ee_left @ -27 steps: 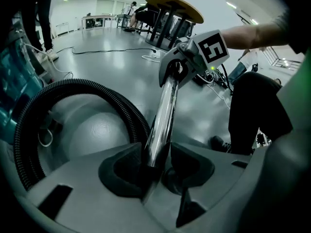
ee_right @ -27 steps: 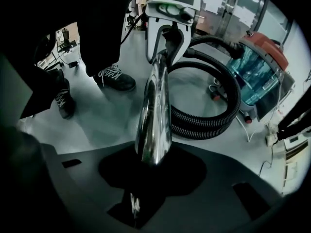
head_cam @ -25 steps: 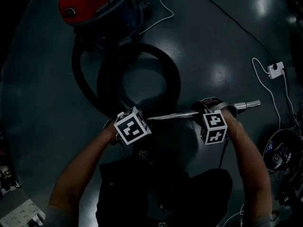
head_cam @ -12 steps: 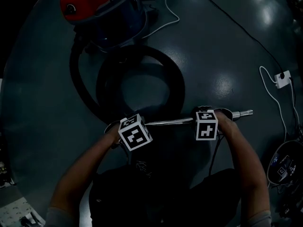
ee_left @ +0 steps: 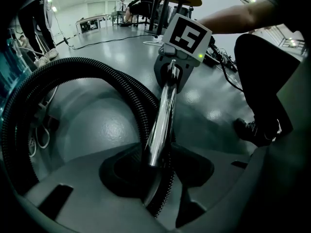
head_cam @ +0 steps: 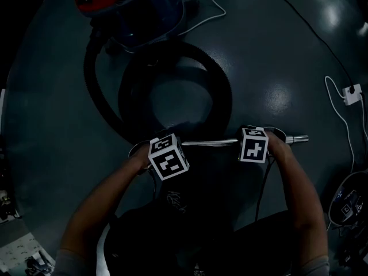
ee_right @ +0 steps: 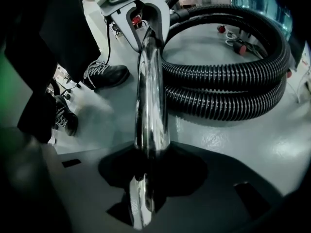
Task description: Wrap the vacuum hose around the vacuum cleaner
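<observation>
- Jaws of the left gripper (ee_left: 154, 171) are clamped on the chrome tube (head_cam: 210, 143). The tube runs straight away from them, and a ribbed stretch of hose lies right against it at the jaws.
- Jaws of the right gripper (ee_right: 146, 178) are likewise closed on the same tube, further along its length. The shiny metal fills the gap between them.
- From the head view, the tube lies roughly level across the picture between the two grippers. Its free end pokes out past the right gripper towards the right.
- Each gripper's marker cube faces up, the left cube (head_cam: 168, 157) tilted and the right cube (head_cam: 253, 145) nearly square to the camera. The person's forearms reach down to both.
- The black vacuum hose (head_cam: 221, 91) is coiled in loops on the grey floor (head_cam: 276, 56) just beyond the tube. The loops overlap one another, and one strand leads up the left side to the machine.
- The vacuum cleaner (head_cam: 132, 10), with a red top over a dark blue body, stands at the top of the head view, beyond the coil. The hose lies beside it, not around it.
- A white cable (head_cam: 215, 10) trails from the machine.
- A black cable (head_cam: 310, 33) crosses the floor towards a white socket block (head_cam: 352, 92) at the right edge.
- The person's shoe (ee_right: 104, 74) is planted near the tube in the right gripper view.
</observation>
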A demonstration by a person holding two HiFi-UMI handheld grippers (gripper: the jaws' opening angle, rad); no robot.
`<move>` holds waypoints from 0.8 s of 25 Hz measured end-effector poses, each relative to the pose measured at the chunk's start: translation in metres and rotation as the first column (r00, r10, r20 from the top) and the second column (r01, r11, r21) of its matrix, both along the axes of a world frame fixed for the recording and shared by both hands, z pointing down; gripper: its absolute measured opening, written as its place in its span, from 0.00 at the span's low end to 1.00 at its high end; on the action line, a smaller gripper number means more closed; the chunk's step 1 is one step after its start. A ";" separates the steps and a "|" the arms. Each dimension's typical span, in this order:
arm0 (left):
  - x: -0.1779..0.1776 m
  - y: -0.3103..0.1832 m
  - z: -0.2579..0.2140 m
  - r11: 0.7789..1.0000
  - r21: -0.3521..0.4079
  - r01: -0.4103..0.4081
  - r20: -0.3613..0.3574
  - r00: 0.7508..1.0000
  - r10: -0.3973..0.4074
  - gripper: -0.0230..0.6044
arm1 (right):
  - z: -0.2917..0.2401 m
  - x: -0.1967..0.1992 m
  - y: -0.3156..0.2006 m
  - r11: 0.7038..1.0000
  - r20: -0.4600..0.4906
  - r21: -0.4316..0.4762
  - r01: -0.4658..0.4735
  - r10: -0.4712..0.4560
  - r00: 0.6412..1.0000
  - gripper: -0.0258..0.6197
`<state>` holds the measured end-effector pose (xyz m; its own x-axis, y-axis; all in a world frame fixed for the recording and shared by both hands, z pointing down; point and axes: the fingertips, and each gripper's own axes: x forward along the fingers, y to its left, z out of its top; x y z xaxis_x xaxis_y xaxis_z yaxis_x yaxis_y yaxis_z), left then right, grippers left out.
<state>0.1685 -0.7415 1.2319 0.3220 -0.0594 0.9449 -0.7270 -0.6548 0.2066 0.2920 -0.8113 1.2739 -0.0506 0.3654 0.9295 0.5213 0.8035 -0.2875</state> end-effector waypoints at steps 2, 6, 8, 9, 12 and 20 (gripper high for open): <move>0.001 0.000 0.003 1.000 -0.010 -0.011 0.001 1.000 0.011 0.33 | 0.004 0.001 -0.001 1.000 -0.004 0.009 -0.005 0.005 1.000 0.25; 0.001 -0.001 0.009 0.999 -0.029 -0.014 0.003 1.000 0.014 0.33 | 0.007 0.001 -0.003 0.999 0.001 0.016 -0.029 0.029 1.000 0.25; 0.000 -0.002 0.009 0.999 -0.037 -0.009 -0.002 1.000 0.009 0.33 | 0.008 0.000 -0.003 0.999 0.009 0.010 -0.049 0.049 0.999 0.26; 0.000 -0.002 0.009 0.999 -0.039 -0.009 -0.002 1.000 0.009 0.33 | 0.008 0.000 -0.003 0.998 0.013 0.010 -0.058 0.058 0.998 0.26; 0.002 0.000 0.009 0.999 -0.039 -0.008 0.001 1.000 0.008 0.33 | 0.007 0.001 -0.007 0.995 0.022 0.013 -0.102 0.102 0.995 0.31; 0.005 0.001 0.009 0.999 -0.040 0.007 -0.007 1.000 -0.007 0.33 | -0.014 0.013 -0.032 0.976 0.062 0.041 -0.216 0.213 0.975 0.45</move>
